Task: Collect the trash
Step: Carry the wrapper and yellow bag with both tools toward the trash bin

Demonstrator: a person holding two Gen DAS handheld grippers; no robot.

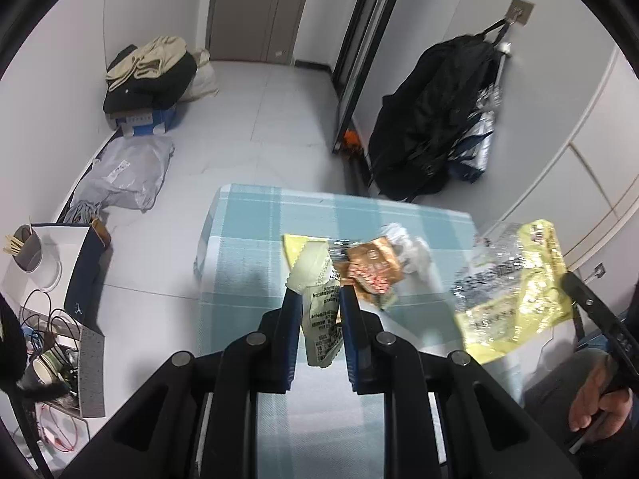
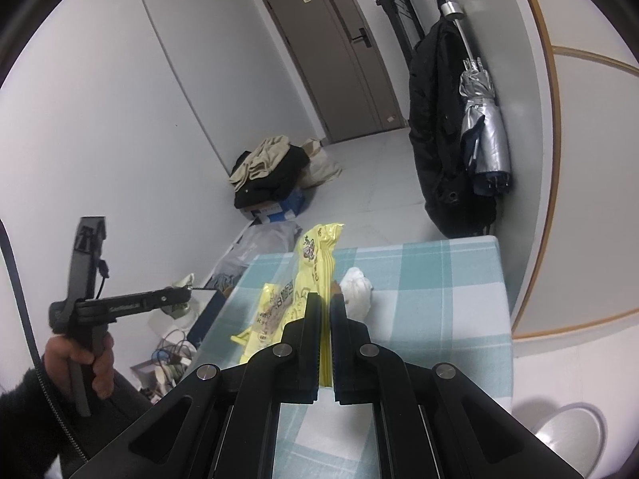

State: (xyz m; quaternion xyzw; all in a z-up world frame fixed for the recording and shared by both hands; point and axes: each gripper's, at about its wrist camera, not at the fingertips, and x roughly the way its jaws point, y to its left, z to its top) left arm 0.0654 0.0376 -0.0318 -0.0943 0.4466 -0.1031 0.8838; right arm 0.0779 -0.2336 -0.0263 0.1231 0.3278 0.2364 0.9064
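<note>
**Both tongs carry wrappers above the counter**

Your left tongs (image 1: pixel 319 291) are clenched on a pale, crumpled printed wrapper (image 1: pixel 319 319), lifted over the blue-and-white checked counter (image 1: pixel 255 247). Just ahead of them lie an orange snack packet (image 1: pixel 373 267) and a white crumpled tissue (image 1: pixel 407 247). Your right tongs (image 2: pixel 324 299) pinch a shiny yellow foil bag (image 2: pixel 315 267), the tissue just beyond their tips.

Bench mostly open, clutter mid-top

A crumpled white wrapper (image 2: pixel 356 287) and brown packet (image 1: pixel 373 265) sit mid-bench (image 2: pixel 447 279); the near edge and far corners lie bare.
</note>
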